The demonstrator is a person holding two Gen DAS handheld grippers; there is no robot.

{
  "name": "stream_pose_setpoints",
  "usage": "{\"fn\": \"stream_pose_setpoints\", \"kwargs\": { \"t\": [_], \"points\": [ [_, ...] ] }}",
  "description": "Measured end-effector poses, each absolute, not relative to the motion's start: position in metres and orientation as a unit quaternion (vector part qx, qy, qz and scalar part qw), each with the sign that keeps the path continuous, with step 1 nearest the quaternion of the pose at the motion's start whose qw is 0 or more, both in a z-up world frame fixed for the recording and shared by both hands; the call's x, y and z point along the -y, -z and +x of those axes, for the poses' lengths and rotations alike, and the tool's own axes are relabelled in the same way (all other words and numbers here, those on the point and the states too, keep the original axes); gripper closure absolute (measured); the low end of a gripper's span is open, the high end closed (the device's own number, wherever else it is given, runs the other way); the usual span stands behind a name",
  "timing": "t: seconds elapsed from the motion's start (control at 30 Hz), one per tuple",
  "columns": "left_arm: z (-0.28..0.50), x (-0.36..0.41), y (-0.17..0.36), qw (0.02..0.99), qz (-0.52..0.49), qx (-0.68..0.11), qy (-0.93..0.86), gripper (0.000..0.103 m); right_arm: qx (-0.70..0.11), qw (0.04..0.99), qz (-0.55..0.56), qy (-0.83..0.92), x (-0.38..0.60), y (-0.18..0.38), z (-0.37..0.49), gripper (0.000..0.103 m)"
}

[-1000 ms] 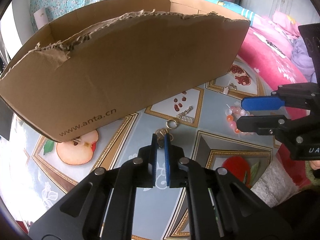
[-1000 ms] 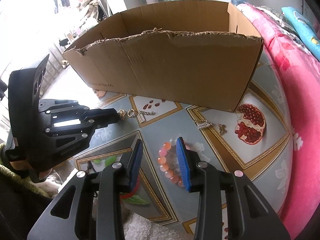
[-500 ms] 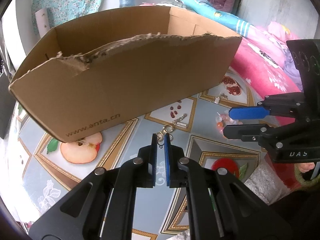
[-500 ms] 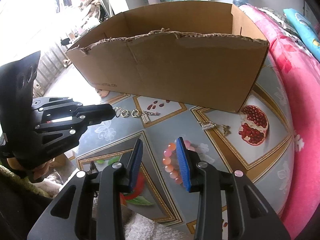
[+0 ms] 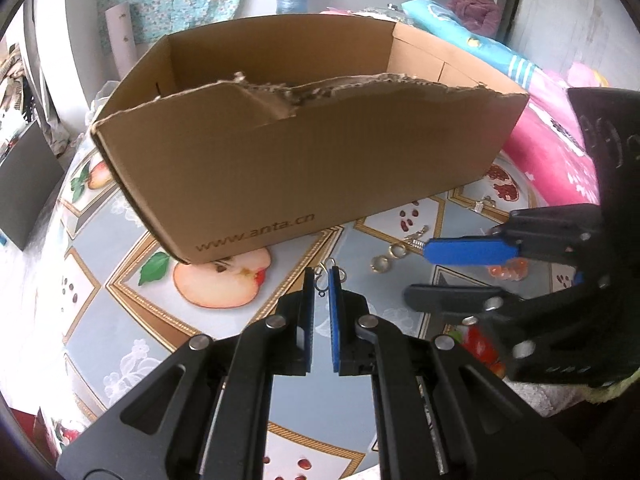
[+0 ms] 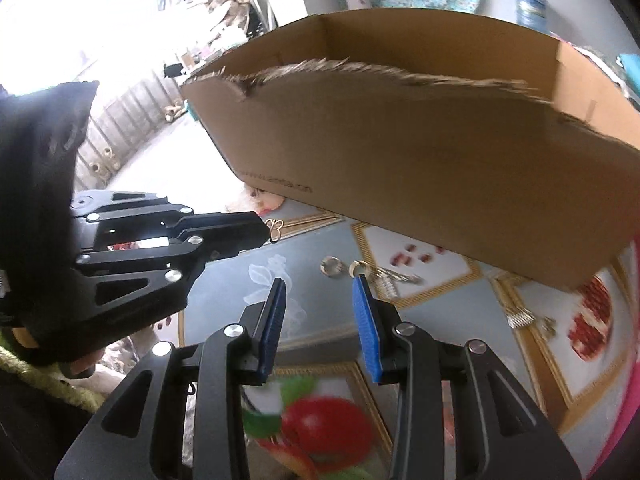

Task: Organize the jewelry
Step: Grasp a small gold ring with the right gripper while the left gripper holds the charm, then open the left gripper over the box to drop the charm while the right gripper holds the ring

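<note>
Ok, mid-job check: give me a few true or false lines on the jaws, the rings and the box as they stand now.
1. The left gripper is shut on a small wire earring. True.
2. The right gripper holds a ring. False: its jaws stand open with nothing between them.
3. Two gold rings lie on the tablecloth, outside the cardboard box. True.
4. The bead bracelet is inside the box. False: it lies on the tablecloth, behind the right gripper in the left wrist view.
5. The box's near wall has a clean straight top edge. False: it is torn and ragged.
</note>
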State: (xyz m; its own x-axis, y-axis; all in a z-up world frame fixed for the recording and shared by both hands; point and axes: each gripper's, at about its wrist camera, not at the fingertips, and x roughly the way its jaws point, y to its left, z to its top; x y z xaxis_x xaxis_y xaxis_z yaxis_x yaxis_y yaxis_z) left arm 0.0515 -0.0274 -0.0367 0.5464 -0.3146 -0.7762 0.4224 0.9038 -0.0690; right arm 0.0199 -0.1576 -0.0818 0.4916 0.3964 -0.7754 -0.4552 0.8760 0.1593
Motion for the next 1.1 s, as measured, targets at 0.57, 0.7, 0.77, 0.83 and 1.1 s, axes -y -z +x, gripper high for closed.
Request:
{"fn": "stream_pose_setpoints", "kwargs": {
  "t": [0.57,0.7,0.77,0.83,1.1],
  "points": [
    [0.054,0.016,0.040,0.879,0.051,-0.424,0.211,0.097,-0.422,0.875,-0.108,-0.213,0.126,0.089,0.029,0.086],
    [0.054,0.015,0.040,0.880,0.050,-0.424,0.210,0.097,-0.423,0.875,-0.102,-0.213,0.127,0.090,0.031,0.091],
    [0.054,0.014,0.040,0.880,0.050,-0.423,0.210,0.097,-0.424,0.875,-0.095,-0.214,0.129,0.091,0.032,0.091],
    [0.053,0.014,0.039,0.880,0.050,-0.422,0.210,0.097,-0.427,0.874,-0.082,-0.216,0.133,0.091,0.034,0.091],
    [0.044,0.015,0.029,0.886,0.051,-0.412,0.208,0.097,-0.414,0.881,-0.054,-0.221,0.150,0.077,0.026,0.091]
  ]
}}
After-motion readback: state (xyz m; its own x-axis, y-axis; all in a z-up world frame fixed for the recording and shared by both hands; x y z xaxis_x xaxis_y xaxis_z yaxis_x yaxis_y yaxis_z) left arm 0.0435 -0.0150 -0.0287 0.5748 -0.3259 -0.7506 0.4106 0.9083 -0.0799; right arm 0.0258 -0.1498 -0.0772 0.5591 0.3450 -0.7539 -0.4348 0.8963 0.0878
